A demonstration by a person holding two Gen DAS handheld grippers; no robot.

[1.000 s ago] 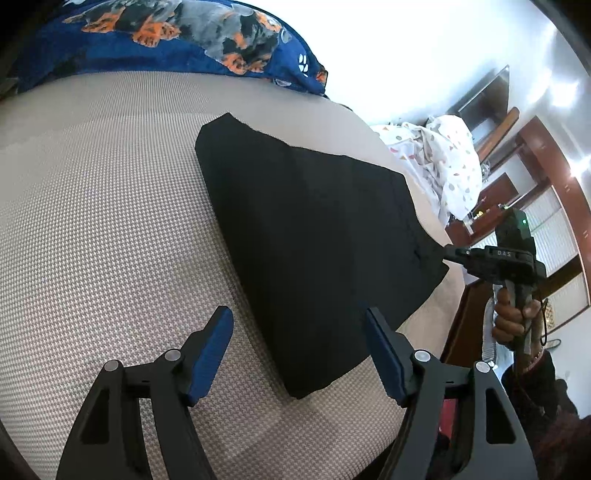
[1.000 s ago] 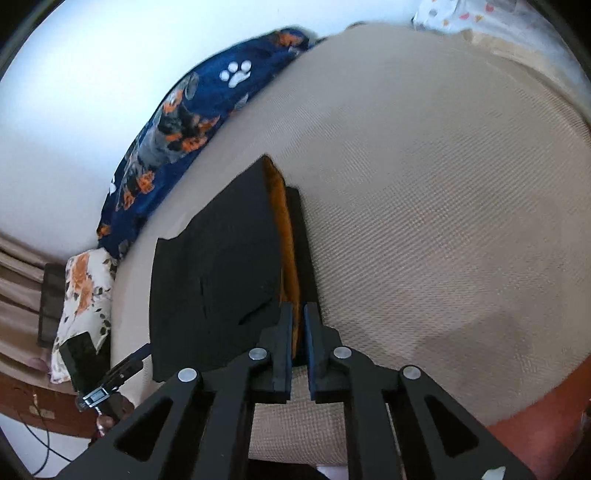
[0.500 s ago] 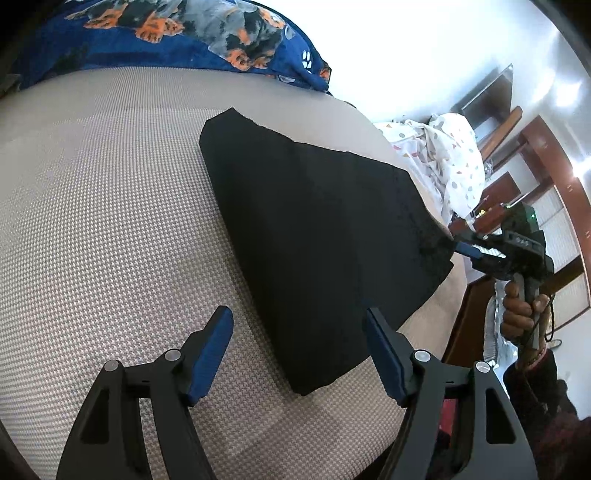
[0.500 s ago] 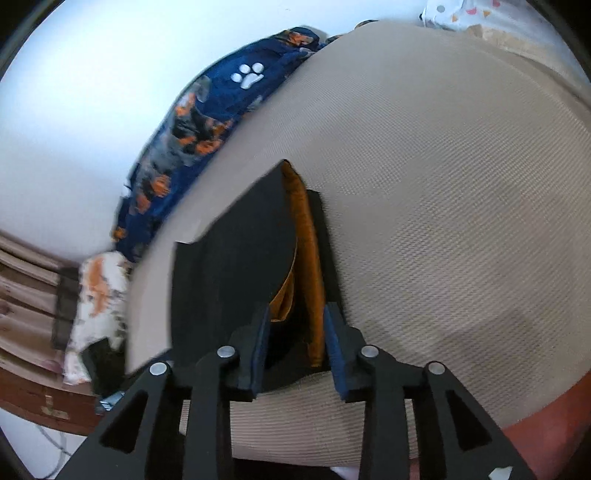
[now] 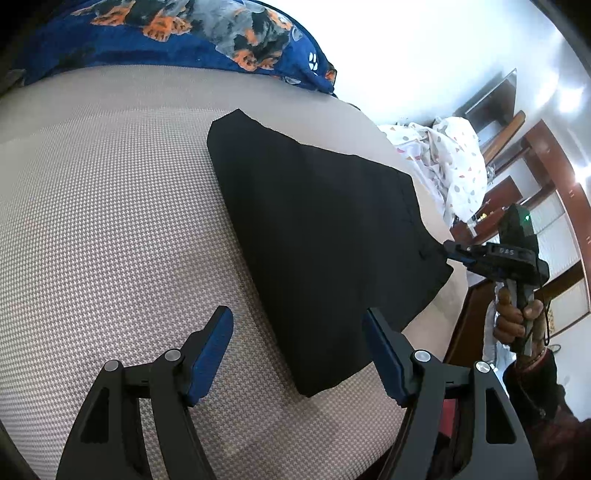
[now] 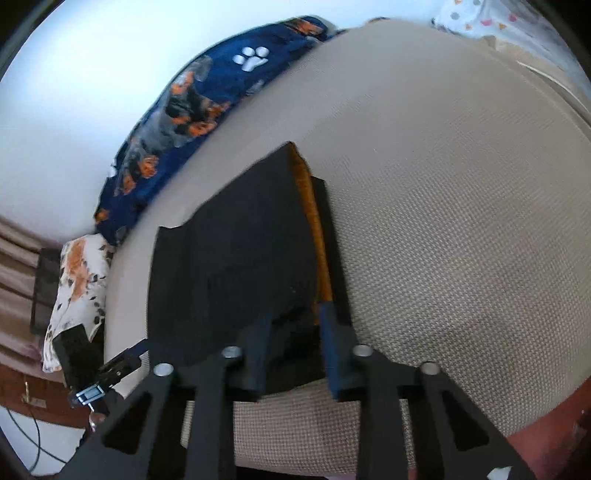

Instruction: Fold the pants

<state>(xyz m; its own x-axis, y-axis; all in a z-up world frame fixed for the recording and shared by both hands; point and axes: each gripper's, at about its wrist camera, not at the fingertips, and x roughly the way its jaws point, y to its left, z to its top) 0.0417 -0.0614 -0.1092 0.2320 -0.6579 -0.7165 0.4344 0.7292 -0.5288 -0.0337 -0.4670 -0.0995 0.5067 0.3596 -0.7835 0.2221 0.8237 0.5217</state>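
Observation:
The black pants (image 5: 317,229) lie folded flat on the beige bed cover (image 5: 110,221). In the right wrist view the pants (image 6: 236,266) show an orange lining strip (image 6: 314,236) along their right edge. My left gripper (image 5: 297,339) is open and empty, just above the pants' near corner. My right gripper (image 6: 293,343) is open, its jaws straddling the pants' near edge without pinching it. It also shows in the left wrist view (image 5: 454,251) at the pants' far right corner.
A blue dog-print blanket (image 5: 184,33) lies along the wall at the back of the bed. A white patterned sheet (image 5: 458,162) is heaped at the far right, with wooden furniture (image 5: 546,177) beyond. A floral pillow (image 6: 74,280) lies off the left side in the right wrist view.
My right gripper was shut on the pants' edge a second ago; it has opened and let the fabric drop flat. The left gripper has stayed open and barely moved.

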